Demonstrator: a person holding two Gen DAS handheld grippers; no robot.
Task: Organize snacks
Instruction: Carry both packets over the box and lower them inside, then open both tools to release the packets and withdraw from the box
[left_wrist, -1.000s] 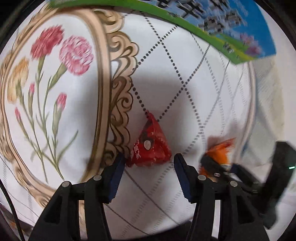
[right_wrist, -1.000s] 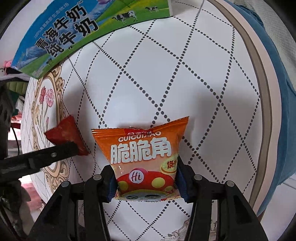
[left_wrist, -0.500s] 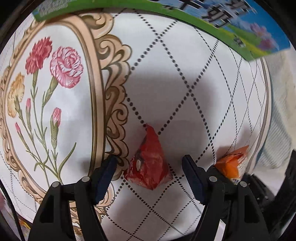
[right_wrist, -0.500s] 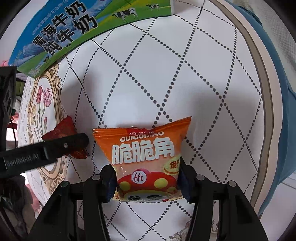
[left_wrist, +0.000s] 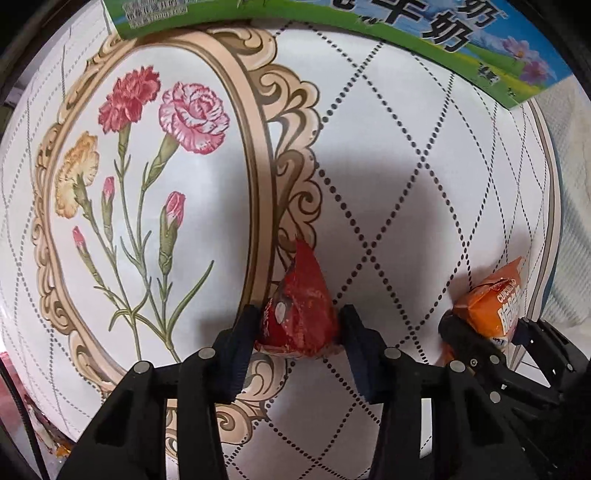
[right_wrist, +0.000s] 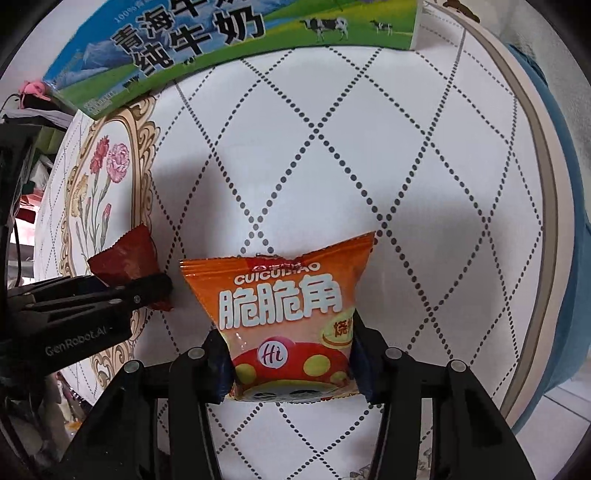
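A red triangular snack packet (left_wrist: 301, 291) lies on the white quilted-print tablecloth (left_wrist: 388, 166). My left gripper (left_wrist: 299, 319) points straight down over it. Its jaws are closing, and both pads press on the packet's sides. An orange snack bag (right_wrist: 280, 295) with white characters sits between the pads of my right gripper (right_wrist: 288, 343), which is shut on its lower half and still tightening slightly. In the right wrist view the red packet (right_wrist: 125, 254) and the left gripper (right_wrist: 151, 290) sit just left of the orange bag. The left wrist view shows the orange bag (left_wrist: 491, 299) at lower right.
A green and blue milk carton box (right_wrist: 221, 40) lies along the far side of the table, also seen as the carton (left_wrist: 406, 26) in the left wrist view. A carnation print (left_wrist: 147, 166) in a gold frame is at the left. The round table edge (right_wrist: 546, 184) curves at the right, with blue fabric (right_wrist: 576, 266) beyond it.
The left gripper's jaws widened around the red packet, then closed onto it. The right gripper kept its hold on the orange bag and shifted slightly.
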